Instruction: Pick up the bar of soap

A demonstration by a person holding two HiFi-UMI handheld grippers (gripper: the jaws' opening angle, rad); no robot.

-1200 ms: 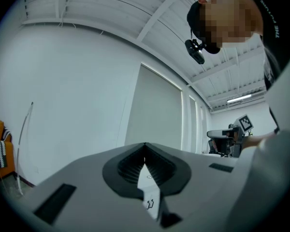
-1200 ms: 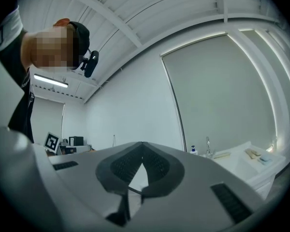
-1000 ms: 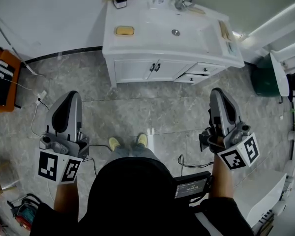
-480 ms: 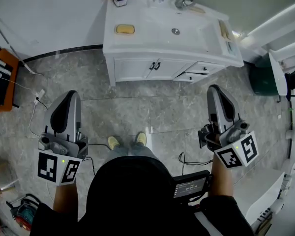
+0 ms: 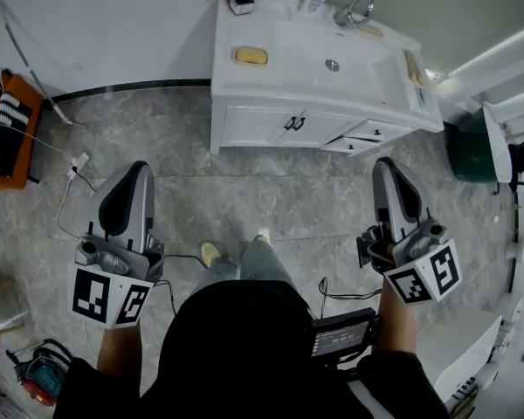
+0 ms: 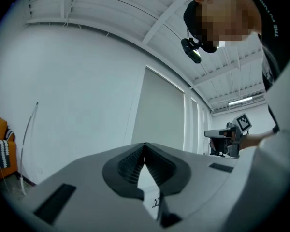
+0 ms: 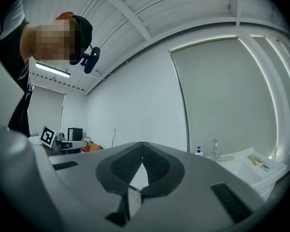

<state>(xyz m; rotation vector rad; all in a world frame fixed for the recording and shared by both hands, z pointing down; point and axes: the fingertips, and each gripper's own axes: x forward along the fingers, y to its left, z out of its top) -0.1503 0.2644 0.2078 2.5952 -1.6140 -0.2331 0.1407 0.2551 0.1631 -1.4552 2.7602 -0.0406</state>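
The yellow bar of soap point(image 5: 251, 56) lies on the left part of the white vanity top point(image 5: 284, 37), left of the basin, in the head view. Both grippers hang over the grey floor, well short of the vanity. My left gripper point(image 5: 138, 168) points forward at the left, jaws shut and empty. My right gripper point(image 5: 387, 162) does the same at the right. In the left gripper view the jaws point(image 6: 145, 147) meet with nothing between them. The right gripper point(image 7: 142, 145) looks alike. The soap is out of sight in both gripper views.
A blue-capped pump bottle point(image 5: 313, 1), a faucet point(image 5: 356, 9) and a black item point(image 5: 242, 1) stand at the vanity's back edge. A dark green bin point(image 5: 472, 151) stands at the right. At the left are an orange seat point(image 5: 4, 133) and floor cables point(image 5: 79, 168).
The vanity now sits further right in the head view. One of the person's legs has stepped forward. Both grippers stay shut and low.
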